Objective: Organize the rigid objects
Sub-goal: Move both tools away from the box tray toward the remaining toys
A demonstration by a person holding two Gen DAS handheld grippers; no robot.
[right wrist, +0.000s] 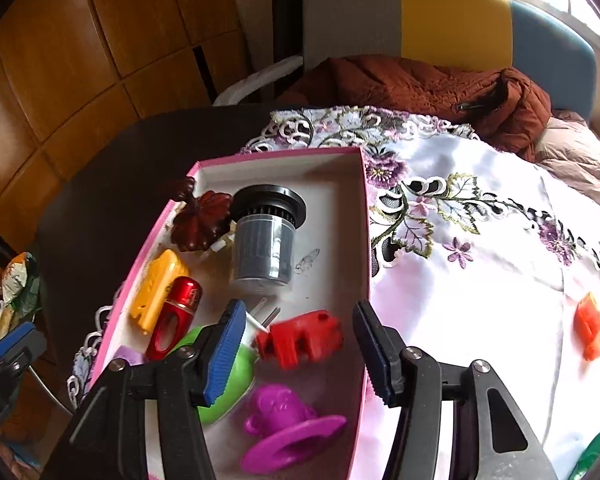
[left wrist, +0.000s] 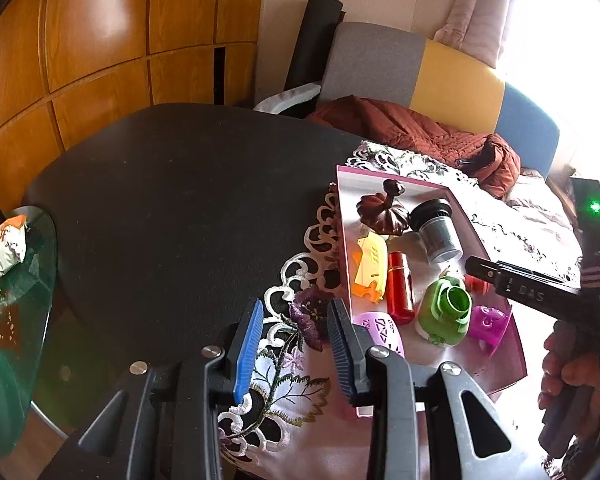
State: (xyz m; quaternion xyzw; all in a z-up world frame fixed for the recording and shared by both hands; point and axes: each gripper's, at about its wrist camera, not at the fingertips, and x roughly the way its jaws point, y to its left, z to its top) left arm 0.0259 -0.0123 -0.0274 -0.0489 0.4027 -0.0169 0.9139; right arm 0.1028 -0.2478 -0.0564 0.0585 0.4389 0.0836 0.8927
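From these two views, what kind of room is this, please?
Probably a living room at home: a sofa with a jacket on it, wood wall panels, and an embroidered cloth on the table.

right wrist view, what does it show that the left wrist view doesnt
Only the right wrist view shows the orange toy lying out on the white cloth, and the red toy in plain sight between the open right tool.

Only the left wrist view shows the glass side table with the snack bag, and the open left tool above the cloth's edge.

Both show the pink box, black filter, green bottle and brown jacket.
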